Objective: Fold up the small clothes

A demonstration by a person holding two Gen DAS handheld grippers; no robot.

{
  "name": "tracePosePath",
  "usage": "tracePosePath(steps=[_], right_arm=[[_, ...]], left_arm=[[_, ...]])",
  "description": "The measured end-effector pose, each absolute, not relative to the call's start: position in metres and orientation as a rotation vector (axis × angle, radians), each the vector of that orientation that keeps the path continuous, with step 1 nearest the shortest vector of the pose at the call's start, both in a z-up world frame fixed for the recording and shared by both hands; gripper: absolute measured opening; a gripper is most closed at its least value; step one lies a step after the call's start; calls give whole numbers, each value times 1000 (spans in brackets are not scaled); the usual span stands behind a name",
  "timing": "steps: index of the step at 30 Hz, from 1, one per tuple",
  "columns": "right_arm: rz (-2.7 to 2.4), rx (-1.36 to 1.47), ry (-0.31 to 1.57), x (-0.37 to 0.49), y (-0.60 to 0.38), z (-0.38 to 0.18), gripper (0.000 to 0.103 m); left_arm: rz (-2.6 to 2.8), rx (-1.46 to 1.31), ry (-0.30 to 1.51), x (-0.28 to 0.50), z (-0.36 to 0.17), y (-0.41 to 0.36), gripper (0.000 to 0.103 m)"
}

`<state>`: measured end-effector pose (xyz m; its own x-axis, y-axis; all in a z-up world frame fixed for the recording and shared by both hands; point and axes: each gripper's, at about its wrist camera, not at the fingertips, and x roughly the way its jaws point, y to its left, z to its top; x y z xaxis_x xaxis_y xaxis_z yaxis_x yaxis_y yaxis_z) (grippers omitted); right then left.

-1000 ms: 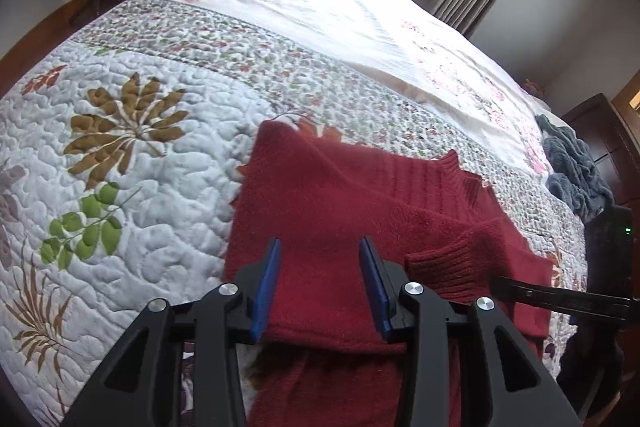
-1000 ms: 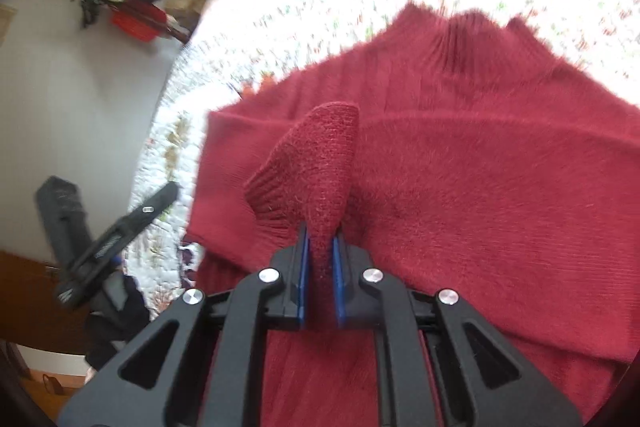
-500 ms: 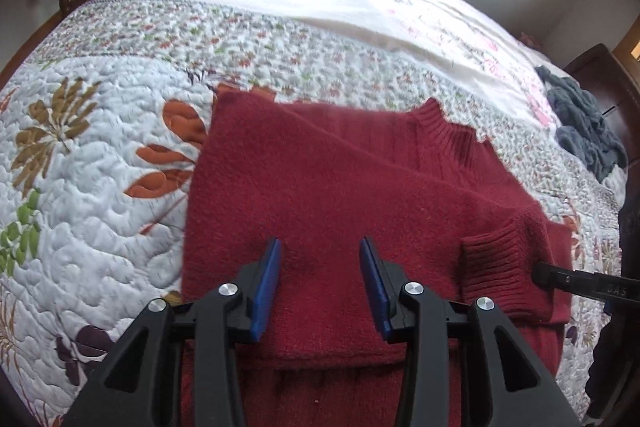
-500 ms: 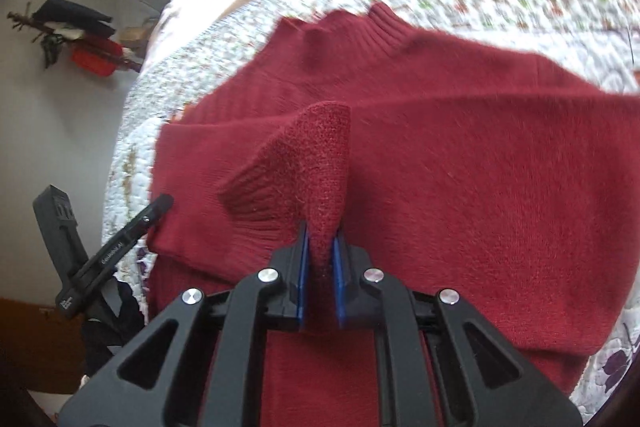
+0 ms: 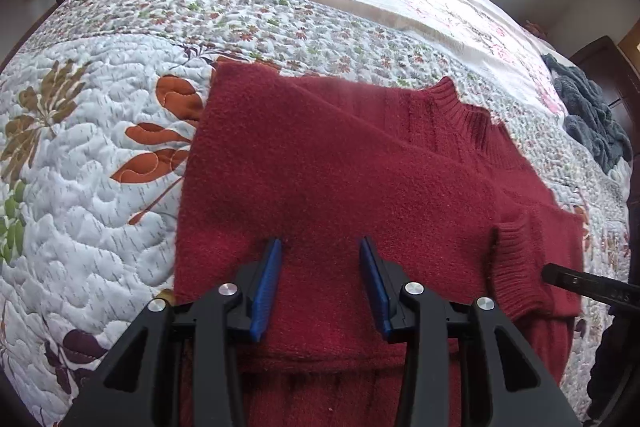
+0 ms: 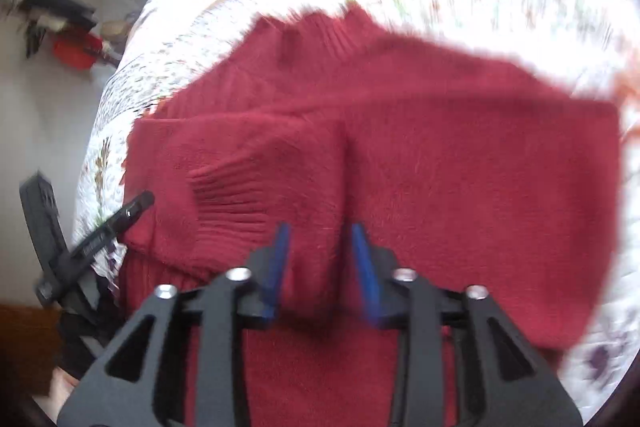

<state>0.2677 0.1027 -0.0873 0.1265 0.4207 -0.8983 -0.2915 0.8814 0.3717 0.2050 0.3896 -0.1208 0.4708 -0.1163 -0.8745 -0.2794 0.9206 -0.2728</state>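
- A red sweater (image 5: 340,179) lies flat on a quilt (image 5: 88,187) that covers a bed, both sleeves folded in across its chest.
- Its long axis runs from the hem at 6 o'clock in the left wrist view to the ribbed collar (image 5: 464,111) at about 1 o'clock; the collar points away from the camera.
- In the right wrist view, which is blurred, the collar (image 6: 320,31) sits at 12 o'clock.
- The ribbed cuff (image 5: 516,267) of the upper sleeve lies at 3 o'clock in the left view.
- The left gripper (image 5: 320,247) hangs over the lower chest, its fingers wide apart and empty.
- The right gripper (image 6: 320,231) is parted too, gripping nothing; a loose ridge of sleeve fabric lies between its fingers, the cuff (image 6: 228,199) just to their left.
- A dark blue blanket (image 5: 592,119) sits bunched at 2 o'clock on the bed's far edge.
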Motion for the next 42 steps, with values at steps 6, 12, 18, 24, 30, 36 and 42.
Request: tracePosePath(steps=[6,12,18,24,30,36,42], right_arm=[[693,-143,1263,233,151,-58,59],[666,-355,1260,219,192,-89,62],[615,-326,1289,231,187,-110,27],[617,96,1335,256,121,-98,10],[500,348,1319,259,43,-94,10],[406,411,1350,248,-12,-113,19],[383,563,1313,241,-59,-119,41]], left_arm=[[65,-396,1064,205,-102,378,46],[51,-415,1142,213,-126,374,46],[41,-467,1146,213,-137,383,46],[41,-431,1141,213,-139,379,47],[44,-428,1143,213,-139,380,47],[47,-421,1140,213,-140,379,47],[38,-453,1105,210,-122,380,47]])
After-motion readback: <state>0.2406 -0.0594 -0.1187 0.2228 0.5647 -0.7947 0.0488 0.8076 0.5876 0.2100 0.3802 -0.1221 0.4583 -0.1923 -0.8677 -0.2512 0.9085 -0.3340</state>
